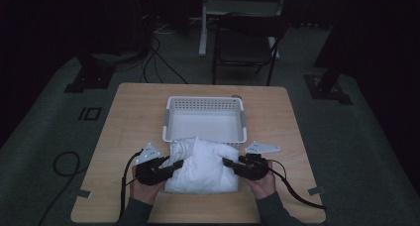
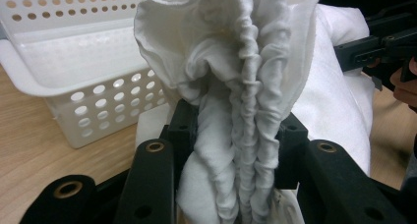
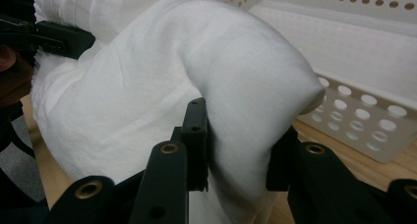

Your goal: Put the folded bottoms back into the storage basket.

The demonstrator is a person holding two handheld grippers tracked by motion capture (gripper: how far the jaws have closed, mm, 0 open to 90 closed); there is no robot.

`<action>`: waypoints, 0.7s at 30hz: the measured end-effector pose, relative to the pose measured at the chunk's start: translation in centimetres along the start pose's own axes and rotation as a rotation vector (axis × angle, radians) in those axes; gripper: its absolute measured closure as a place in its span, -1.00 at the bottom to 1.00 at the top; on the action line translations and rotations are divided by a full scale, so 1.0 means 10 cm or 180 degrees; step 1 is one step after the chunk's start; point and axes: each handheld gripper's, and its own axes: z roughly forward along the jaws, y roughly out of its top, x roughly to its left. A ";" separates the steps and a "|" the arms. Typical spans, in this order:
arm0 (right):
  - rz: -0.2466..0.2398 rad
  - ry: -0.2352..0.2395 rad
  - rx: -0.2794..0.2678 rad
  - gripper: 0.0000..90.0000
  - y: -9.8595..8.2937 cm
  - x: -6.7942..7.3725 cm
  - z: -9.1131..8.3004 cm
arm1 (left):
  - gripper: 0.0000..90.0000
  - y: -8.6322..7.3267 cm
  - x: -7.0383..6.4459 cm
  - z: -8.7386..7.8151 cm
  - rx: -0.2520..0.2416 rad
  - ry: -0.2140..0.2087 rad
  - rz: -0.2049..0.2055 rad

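Both pinching white cloth [image 1: 205,166]: left claw [image 2: 236,150] on gathered hem, right claw [image 3: 236,155] on fold. Risking snagging basket [image 1: 171,118] rim at 12 o'clock.

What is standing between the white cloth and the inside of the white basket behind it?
Only the basket's near wall. The white cloth, held by the left tongs and right tongs, lies against it on the table; the basket's inside looks empty.
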 end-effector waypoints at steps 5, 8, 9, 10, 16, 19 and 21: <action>-0.0030 -0.0005 -0.0016 0.55 0.05 0.01 -0.01 | 0.39 0.03 0.02 -0.02 -0.0018 0.0004 -0.0016; -0.0020 0.0006 -0.0043 0.55 0.09 0.01 -0.02 | 0.39 0.06 0.02 -0.03 -0.0033 0.0007 -0.0008; -0.0033 0.0002 -0.0041 0.55 0.10 0.00 -0.02 | 0.39 0.07 0.01 -0.03 -0.0035 0.0014 0.0000; -0.0038 -0.0005 -0.0046 0.55 0.11 0.01 -0.02 | 0.39 0.08 0.01 -0.03 -0.0043 0.0015 -0.0005; -0.0073 -0.0029 -0.0076 0.55 0.19 0.01 -0.05 | 0.39 0.15 0.01 -0.04 -0.0084 0.0019 0.0003; -0.0089 -0.0041 -0.0089 0.55 0.23 0.01 -0.05 | 0.39 0.18 0.02 -0.05 -0.0094 0.0022 0.0011; -0.0077 -0.0034 -0.0099 0.55 0.25 0.00 -0.06 | 0.39 0.21 0.02 -0.06 -0.0106 0.0021 0.0012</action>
